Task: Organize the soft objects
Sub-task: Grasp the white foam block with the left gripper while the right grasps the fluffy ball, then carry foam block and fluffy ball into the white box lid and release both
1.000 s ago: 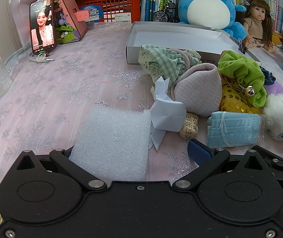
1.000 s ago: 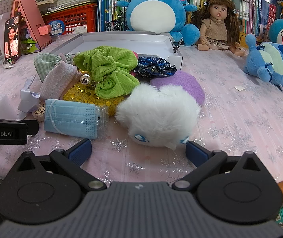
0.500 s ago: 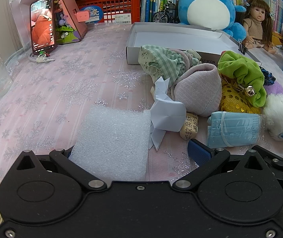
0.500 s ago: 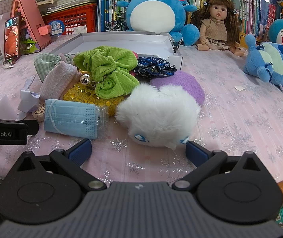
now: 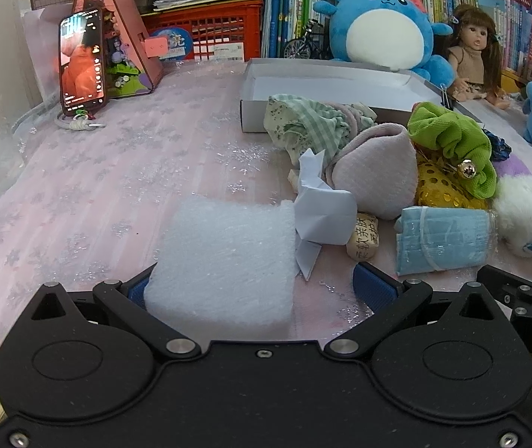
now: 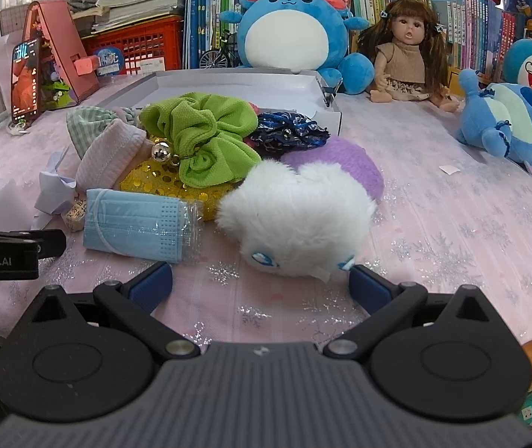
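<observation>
Nothing on the table has shifted since the earlier frames; only the picture on the phone [image 5: 82,60] screen has changed, and both grippers sit where they were. From the left wrist, the left gripper [image 5: 258,291] has its fingers spread, with the white foam block [image 5: 224,257] lying between them against the left pad, a folded white paper [image 5: 322,212] touching its far corner. That block barely shows at the edge of the right wrist view. From there the right gripper [image 6: 260,283] is also spread wide, just short of the white furry plush [image 6: 299,216], with a packaged blue face mask [image 6: 139,224] beside it, a green scrunchie [image 6: 202,138] on gold sequin fabric [image 6: 161,183], and the empty white box [image 6: 236,86] behind the pile.
</observation>
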Motion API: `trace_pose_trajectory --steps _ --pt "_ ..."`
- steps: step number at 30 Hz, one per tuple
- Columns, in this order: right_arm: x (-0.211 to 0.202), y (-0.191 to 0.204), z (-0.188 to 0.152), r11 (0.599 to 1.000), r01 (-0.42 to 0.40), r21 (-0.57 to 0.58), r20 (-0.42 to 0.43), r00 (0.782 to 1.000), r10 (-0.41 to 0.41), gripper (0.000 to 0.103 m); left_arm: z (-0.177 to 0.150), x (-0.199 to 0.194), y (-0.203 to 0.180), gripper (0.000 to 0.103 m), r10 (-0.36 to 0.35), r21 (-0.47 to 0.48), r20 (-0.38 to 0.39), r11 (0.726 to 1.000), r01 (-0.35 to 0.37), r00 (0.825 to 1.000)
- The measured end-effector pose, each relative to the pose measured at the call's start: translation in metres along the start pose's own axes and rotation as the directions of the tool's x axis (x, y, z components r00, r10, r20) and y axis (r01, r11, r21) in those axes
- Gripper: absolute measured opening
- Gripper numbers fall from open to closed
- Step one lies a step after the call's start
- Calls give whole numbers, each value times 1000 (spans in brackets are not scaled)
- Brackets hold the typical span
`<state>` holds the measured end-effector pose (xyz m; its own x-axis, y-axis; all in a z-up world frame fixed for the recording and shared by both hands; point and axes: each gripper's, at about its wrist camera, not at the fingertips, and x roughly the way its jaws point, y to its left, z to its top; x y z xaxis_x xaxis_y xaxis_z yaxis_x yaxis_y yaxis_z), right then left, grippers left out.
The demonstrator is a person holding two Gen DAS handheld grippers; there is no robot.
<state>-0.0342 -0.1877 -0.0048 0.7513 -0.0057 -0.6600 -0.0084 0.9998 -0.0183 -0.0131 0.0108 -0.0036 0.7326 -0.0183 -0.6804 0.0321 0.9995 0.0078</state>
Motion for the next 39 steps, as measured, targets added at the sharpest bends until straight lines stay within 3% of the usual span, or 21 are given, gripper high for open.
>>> trace_pose_trajectory --steps 7,9,13,17,19,21,24,29,39 --pt "-1 -1 -4 1000 1 4 30 1000 -1 103 -2 -4 6 101 -13 3 3 1000 13 1000" --pt "-1 -2 -4 1000 -8 6 28 1000 8 103 -1 -8 8 93 -22 6 -3 1000 22 1000" --pt "-9 -14 -4 997 -32 74 72 997 27 103 -1 -20 14 86 -70 -8 -10 998 69 998" --pt "-18 -22 0 997 2 72 145 989 -12 103 -1 -30 16 78 -83 8 3 997 82 997" --pt "-17 -24 4 998 39 42 163 986 -45 102 -3 -32 14 69 -73 28 14 997 73 997" --pt "-16 -23 6 997 70 15 173 982 -71 100 -3 -31 13 52 -46 37 11 998 46 999" --pt "-12 -24 7 996 89 4 175 981 -88 95 -4 -30 13 51 -48 35 9 998 48 999" --pt "-4 -21 7 999 38 -17 135 990 -35 72 5 -39 16 51 -71 32 66 997 69 995" --pt "-21 -28 10 998 -6 61 153 988 -4 63 25 -47 22 51 -96 15 118 995 95 988"
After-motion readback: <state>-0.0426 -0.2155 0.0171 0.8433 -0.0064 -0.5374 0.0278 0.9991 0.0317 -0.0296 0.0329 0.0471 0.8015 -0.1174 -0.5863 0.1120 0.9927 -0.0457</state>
